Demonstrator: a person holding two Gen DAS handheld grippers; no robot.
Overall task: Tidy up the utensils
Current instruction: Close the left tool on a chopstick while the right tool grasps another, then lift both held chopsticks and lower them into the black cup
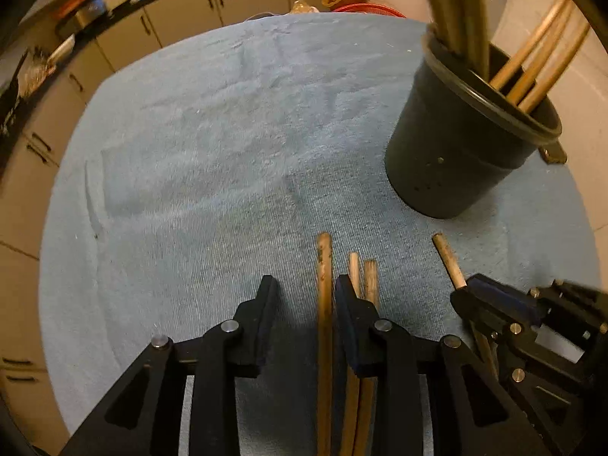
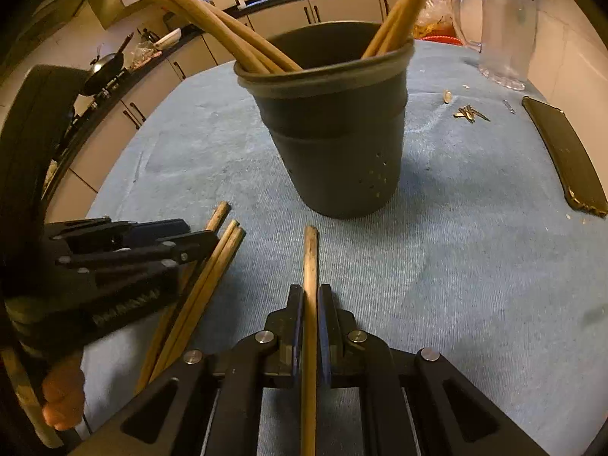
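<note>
A round table covered by a blue towel (image 1: pixel 212 144) fills both views. Its left half is bare cloth out to the curved left edge, beyond which stand cream kitchen cabinets (image 1: pixel 178 15).

At the near edge, the left gripper (image 1: pixel 304 285) has its jaws partly apart. One wooden chopstick (image 1: pixel 325 304) runs between them, close against the right-hand jaw; whether the pads press on it cannot be told. Two more chopsticks (image 1: pixel 364 277) lie just beyond that jaw, outside the gripper, side by side on the towel.

Further right, the right gripper (image 2: pixel 311 292) is closed narrowly on a single chopstick (image 2: pixel 310 258), whose tip points away toward the dark cup (image 2: pixel 334 144).

That makes four loose chopsticks near the front edge: three at the left gripper, one in the right.

The cup, a black holder with small holes low in its wall, stands upright on the right half of the table, apart from both grippers. It holds two bunches of chopsticks, one leaning left and one leaning right; each looks like three or four.

Toward the far right edge are a clear glass jug (image 2: pixel 501 26), a few small scraps (image 2: pixel 469 113), and a dark flat phone-like slab (image 2: pixel 566 155).
</note>
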